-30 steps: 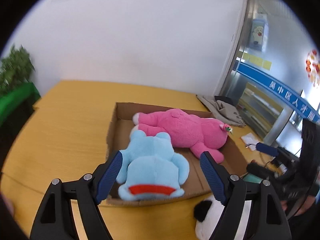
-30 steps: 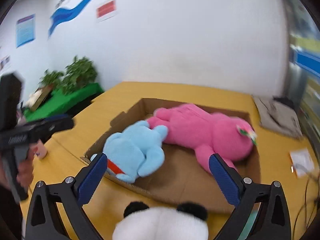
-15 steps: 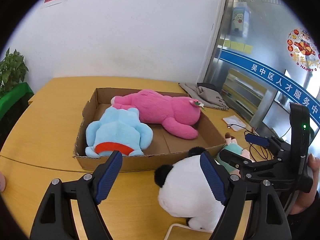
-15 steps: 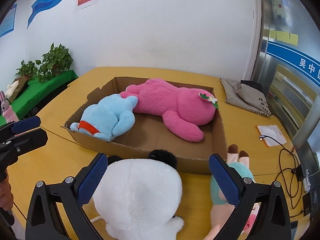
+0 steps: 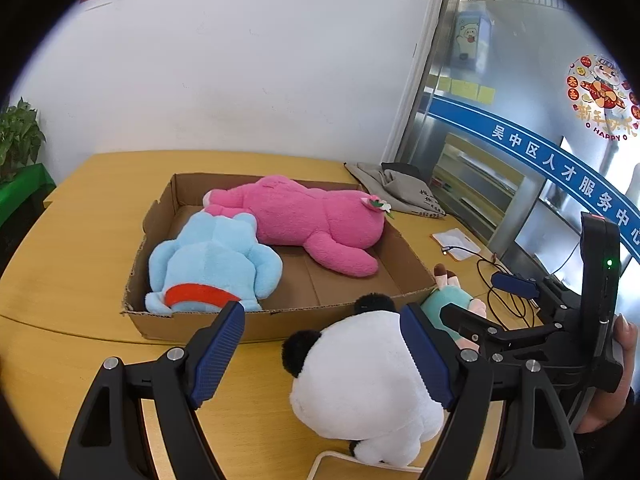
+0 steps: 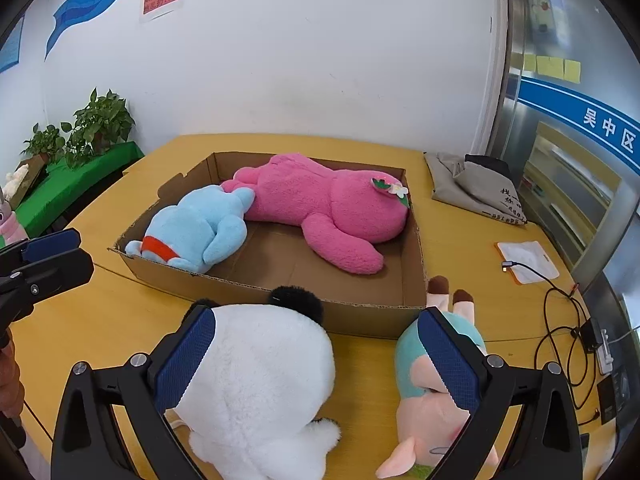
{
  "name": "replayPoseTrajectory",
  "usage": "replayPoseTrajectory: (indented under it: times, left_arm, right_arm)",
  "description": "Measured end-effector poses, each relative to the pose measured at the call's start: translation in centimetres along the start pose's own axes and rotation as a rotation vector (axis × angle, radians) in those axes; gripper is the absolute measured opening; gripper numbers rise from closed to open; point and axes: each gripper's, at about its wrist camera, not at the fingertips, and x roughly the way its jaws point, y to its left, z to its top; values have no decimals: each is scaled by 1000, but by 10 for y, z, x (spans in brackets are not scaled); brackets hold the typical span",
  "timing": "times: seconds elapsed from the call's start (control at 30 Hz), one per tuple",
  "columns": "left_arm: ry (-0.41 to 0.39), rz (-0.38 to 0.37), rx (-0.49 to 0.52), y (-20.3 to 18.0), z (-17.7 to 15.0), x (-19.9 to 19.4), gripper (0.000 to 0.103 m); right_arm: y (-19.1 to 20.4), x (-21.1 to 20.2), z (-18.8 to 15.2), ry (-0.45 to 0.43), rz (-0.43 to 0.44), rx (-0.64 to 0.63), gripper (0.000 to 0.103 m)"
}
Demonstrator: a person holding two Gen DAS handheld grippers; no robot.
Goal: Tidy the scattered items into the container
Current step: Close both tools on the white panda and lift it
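A shallow cardboard box on the yellow table holds a pink plush and a light blue plush. A white panda plush lies on the table in front of the box. A teal and pink pig plush lies to its right. My left gripper is open and empty, above the table just left of the panda. My right gripper is open and empty, with the panda and the pig below it.
A grey cloth bag lies at the back right. A white pad and black cables are at the right edge. Potted plants stand on a green surface to the left. A white cord runs under the panda.
Both grippers have pulled back from over the box toward the near table edge. The panda and pig plush have come into full view. Both grippers stay open.
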Motion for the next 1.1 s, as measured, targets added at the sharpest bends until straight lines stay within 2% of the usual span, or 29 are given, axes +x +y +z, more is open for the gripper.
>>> replayPoseTrajectory:
  times: [0.1, 0.2, 0.37, 0.47, 0.53, 0.67, 0.77, 0.9, 1.03, 1.1]
  left_arm:
    - [24, -11, -12, 3, -4, 5, 80]
    - [48, -35, -48, 12, -9, 8, 80]
    - [135, -135, -169, 34, -24, 31, 80]
    - [192, -240, -273, 49, -38, 54, 80]
    - [223, -272, -319, 55, -48, 70, 80]
    - [261, -371, -345, 54, -62, 94, 80]
    - [299, -405, -332, 50, -71, 115, 80]
    - [283, -468, -380, 58, -78, 130, 83]
    - [278, -490, -372, 58, -81, 131, 84]
    - [284, -499, -369, 59, -81, 130, 78]
  right_arm:
    - [-5, 4, -6, 13, 38, 3, 103]
    - [-2, 12, -21, 42, 119, -27, 103]
    - [21, 41, -58, 150, 242, -78, 103]
    - [35, 62, -76, 207, 241, -96, 103]
    - [40, 73, -85, 234, 253, -91, 103]
    - [48, 92, -103, 302, 230, -109, 103]
    - [50, 94, -108, 294, 236, -105, 99]
    - [47, 94, -108, 297, 254, -97, 93]
    - [50, 91, -111, 287, 252, -106, 90]
    - [50, 89, -111, 284, 250, -105, 87]
